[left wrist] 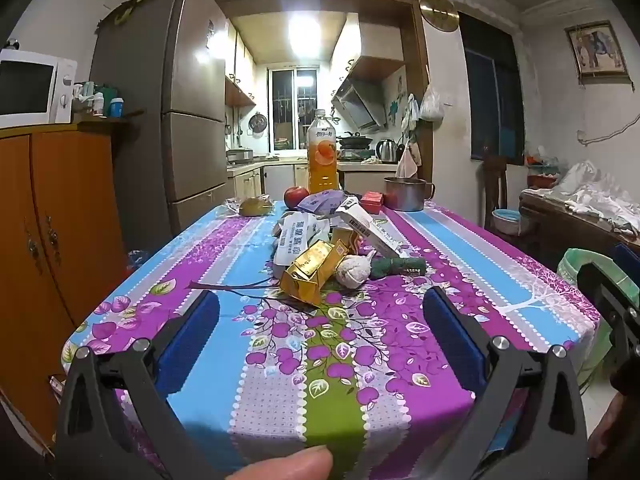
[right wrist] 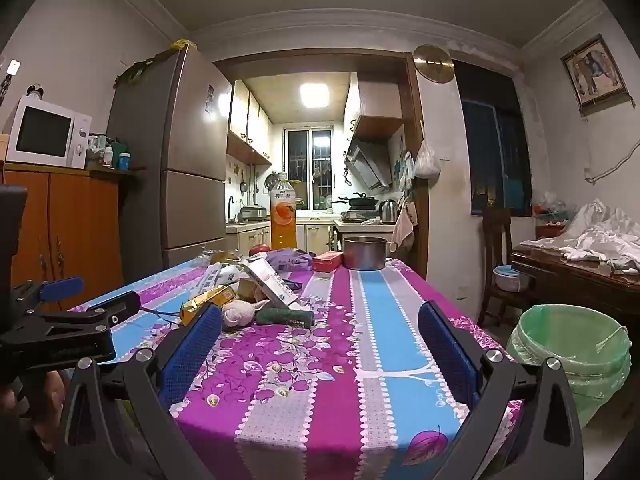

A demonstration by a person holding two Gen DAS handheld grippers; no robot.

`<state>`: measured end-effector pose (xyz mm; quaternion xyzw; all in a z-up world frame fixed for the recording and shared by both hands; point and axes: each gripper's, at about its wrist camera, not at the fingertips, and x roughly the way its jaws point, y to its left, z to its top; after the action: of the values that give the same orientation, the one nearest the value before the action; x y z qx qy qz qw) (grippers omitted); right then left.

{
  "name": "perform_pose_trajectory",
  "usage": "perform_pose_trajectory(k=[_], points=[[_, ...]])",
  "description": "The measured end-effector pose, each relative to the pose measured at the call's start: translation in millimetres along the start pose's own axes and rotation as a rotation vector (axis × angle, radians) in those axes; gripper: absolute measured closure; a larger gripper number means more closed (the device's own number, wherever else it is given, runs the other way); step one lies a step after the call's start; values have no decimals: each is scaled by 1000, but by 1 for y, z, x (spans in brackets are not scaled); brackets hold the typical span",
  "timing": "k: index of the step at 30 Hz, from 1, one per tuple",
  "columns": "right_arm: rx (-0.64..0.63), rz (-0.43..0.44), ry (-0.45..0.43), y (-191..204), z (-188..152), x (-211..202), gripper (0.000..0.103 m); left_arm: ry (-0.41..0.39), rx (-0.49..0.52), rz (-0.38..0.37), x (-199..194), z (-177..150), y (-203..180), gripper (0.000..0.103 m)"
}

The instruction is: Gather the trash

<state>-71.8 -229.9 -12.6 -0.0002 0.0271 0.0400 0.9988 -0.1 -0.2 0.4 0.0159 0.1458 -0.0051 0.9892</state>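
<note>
Left gripper [left wrist: 320, 312] hangs wide apart, nothing between its pads. Dead ahead, the trash pile [left wrist: 320, 252] sits mid-table on the floral cloth [left wrist: 400, 360]. Right gripper [right wrist: 320, 320] gapes empty too; the green-lined bin [right wrist: 576, 348] stands just beside the table's right edge.

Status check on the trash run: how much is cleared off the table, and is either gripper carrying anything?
Nothing looks done: the gold carton, white box, crumpled ball and wrappers all lie piled on the table. Nothing is in hand: the left gripper and right gripper are both open and empty, short of the pile. Everything is left; the green-lined bin stands beside the table, its inside not visible.
</note>
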Motion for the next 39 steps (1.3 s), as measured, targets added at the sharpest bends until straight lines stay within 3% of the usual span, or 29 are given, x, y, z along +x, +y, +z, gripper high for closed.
perform_pose_trajectory(k=[39], points=[[4,15,51,1,-14,21,5,49,19,5,16,-6,-1,5]])
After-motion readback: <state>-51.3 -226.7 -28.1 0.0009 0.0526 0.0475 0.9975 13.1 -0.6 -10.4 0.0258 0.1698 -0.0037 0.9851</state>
